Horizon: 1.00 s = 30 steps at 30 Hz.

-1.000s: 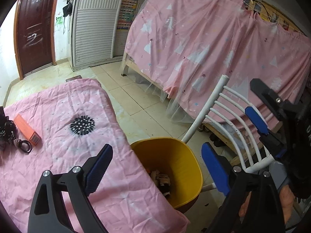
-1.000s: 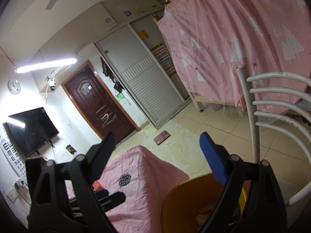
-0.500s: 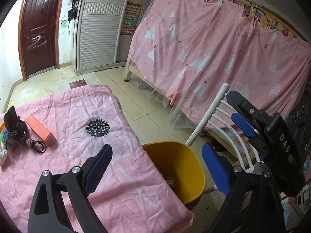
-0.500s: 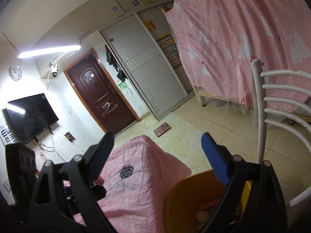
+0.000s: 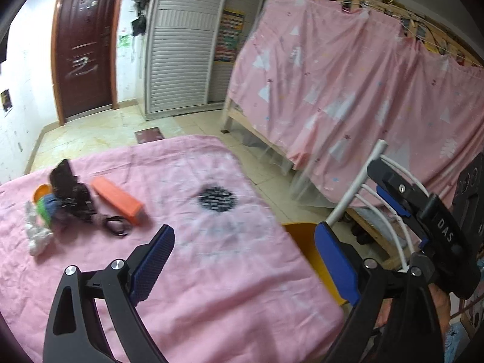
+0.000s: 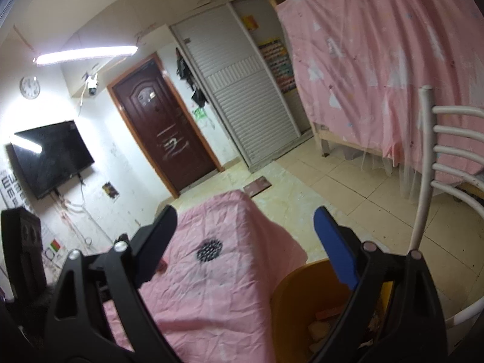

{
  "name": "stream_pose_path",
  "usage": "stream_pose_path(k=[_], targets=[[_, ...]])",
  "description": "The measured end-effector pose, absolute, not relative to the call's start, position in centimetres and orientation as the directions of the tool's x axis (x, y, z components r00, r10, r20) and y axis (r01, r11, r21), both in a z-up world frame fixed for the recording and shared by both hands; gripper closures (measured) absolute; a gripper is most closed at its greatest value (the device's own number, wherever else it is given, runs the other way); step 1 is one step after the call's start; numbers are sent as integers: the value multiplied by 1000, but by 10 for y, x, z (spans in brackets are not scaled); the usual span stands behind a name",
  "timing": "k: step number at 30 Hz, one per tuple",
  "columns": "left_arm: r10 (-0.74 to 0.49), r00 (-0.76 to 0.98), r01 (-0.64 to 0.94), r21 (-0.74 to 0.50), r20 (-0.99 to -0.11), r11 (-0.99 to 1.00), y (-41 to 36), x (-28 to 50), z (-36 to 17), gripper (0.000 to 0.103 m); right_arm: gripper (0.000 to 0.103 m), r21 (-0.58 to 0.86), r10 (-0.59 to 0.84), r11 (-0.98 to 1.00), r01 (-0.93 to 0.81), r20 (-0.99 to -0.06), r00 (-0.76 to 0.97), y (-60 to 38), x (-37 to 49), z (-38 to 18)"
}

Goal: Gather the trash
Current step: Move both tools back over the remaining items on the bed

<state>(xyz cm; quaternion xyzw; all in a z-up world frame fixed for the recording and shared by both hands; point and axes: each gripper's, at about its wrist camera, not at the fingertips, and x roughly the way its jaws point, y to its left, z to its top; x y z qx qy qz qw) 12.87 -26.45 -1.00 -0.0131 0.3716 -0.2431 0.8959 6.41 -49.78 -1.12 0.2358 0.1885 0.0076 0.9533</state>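
- Trash pile [image 5: 60,202] lies on far left of pink-covered counter [image 5: 211,272]: orange box [image 5: 116,199], black crumpled item, white wrapper [image 5: 36,233], green and orange bits, touching or just beside each other.
- Orange box flat, long axis diagonal, near end toward the bin side.
- Yellow bin [image 5: 305,242] stands at the counter's right edge, likely for short drops; scraps inside.
- Left tongs [image 5: 242,260] wide, nothing between them, aimed over counter.
- Right tongs [image 6: 245,236] wide, holding nothing, above bin.
- White chair [image 6: 423,181] beside bin.
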Motion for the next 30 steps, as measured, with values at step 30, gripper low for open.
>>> stream_pose_path(k=[30], targets=[[-168, 694, 74, -164, -700, 984, -73, 195, -10, 16, 12, 351, 328, 921, -169, -465, 822, -361, 150, -14]])
